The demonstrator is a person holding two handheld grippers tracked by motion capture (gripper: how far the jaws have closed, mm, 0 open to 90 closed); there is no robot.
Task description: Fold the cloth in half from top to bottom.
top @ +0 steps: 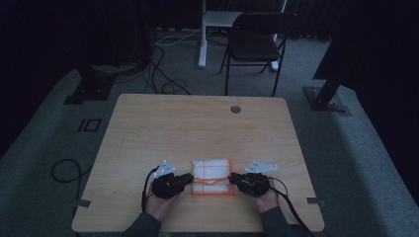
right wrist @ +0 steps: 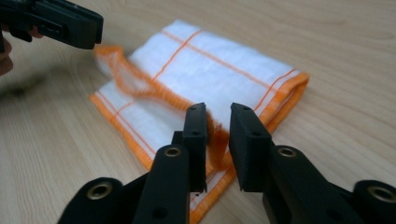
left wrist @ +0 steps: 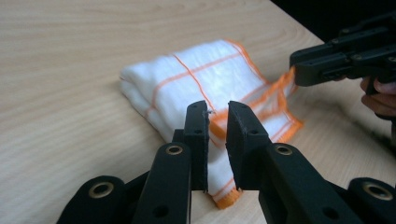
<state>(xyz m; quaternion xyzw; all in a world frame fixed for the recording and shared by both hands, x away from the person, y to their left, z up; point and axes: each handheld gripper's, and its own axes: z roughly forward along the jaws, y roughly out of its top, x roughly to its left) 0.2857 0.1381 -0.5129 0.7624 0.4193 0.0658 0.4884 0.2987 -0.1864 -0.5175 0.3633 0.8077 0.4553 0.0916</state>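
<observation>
The high view shows a soft white folded cloth with thin orange lines and an orange stitched edge [top: 212,177] lying flat on the near part of the smooth pale wooden table [top: 197,128], between the two hands. The black left gripper [top: 187,179] is at the cloth's left edge and the black right gripper [top: 233,178] is at its right edge. In the left gripper view, the flat black jaws stand a little apart with the fluffy cloth edge [left wrist: 219,128] in the gap. In the right gripper view, the jaws also stand a little apart around a raised orange edge [right wrist: 217,135]. It looks as if the pads do not press the cloth, but this is hard to tell.
</observation>
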